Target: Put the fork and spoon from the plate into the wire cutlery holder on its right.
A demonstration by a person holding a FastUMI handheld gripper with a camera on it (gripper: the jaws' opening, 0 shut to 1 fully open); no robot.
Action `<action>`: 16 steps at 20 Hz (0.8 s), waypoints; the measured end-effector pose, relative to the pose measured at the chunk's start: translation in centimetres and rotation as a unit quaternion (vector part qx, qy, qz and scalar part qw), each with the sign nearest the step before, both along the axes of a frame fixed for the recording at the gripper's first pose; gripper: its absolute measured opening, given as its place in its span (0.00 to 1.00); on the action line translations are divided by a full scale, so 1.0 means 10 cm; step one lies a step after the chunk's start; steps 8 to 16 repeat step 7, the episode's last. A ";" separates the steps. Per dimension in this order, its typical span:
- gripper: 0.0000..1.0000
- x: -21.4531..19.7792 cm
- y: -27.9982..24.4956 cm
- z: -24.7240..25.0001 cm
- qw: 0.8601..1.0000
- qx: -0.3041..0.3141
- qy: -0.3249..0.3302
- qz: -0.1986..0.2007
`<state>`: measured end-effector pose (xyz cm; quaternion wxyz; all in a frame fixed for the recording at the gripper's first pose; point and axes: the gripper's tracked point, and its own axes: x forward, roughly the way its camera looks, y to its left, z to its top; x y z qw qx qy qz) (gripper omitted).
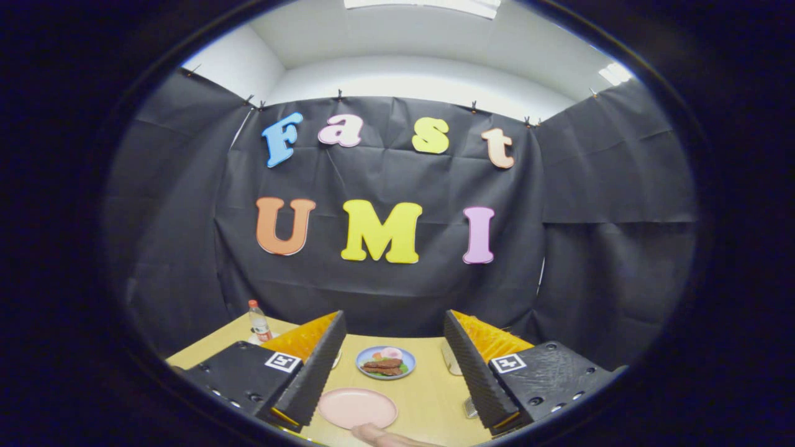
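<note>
1. Desk of pale wood carries everything, with the booth's black cloth wall rising behind it.
2. Nearest the fingers lies a pink plate, between them and a little toward the left one; its surface looks bare, and no fork or spoon can be made out on it.
3. Further ahead, between the two fingers and apart from the pink plate, sits a blue plate holding brown food strips, something green and a pale round piece.
4. A clear bottle with a red cap and red label stands upright at the far left of the desk, beyond the left finger.
5. Just inside the right finger a pale upright object shows partly, hidden by the finger; whether this is the wire cutlery holder cannot be told.
6. Lower down by the same finger a small grey item peeks out, too hidden to identify.
7. A rounded, skin-toned shape, possibly part of a hand, lies just below the pink plate.
8. The gripper has its fingers spread wide, holding and touching nothing, raised over the near part of the desk.
</note>
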<state>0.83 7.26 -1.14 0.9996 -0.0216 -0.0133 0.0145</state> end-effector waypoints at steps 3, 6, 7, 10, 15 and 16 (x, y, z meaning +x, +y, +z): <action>0.96 -0.06 0.02 -0.03 1.000 0.006 0.002 0.003; 0.96 -0.09 0.01 -0.02 1.000 0.006 -0.002 0.001; 0.96 -0.12 0.00 -0.01 1.000 0.004 -0.006 -0.002; 0.96 -0.12 0.00 -0.01 1.000 0.004 -0.006 -0.002; 0.96 -0.12 0.00 -0.01 1.000 0.004 -0.006 -0.002; 0.96 -0.12 0.00 -0.01 1.000 0.004 -0.006 -0.002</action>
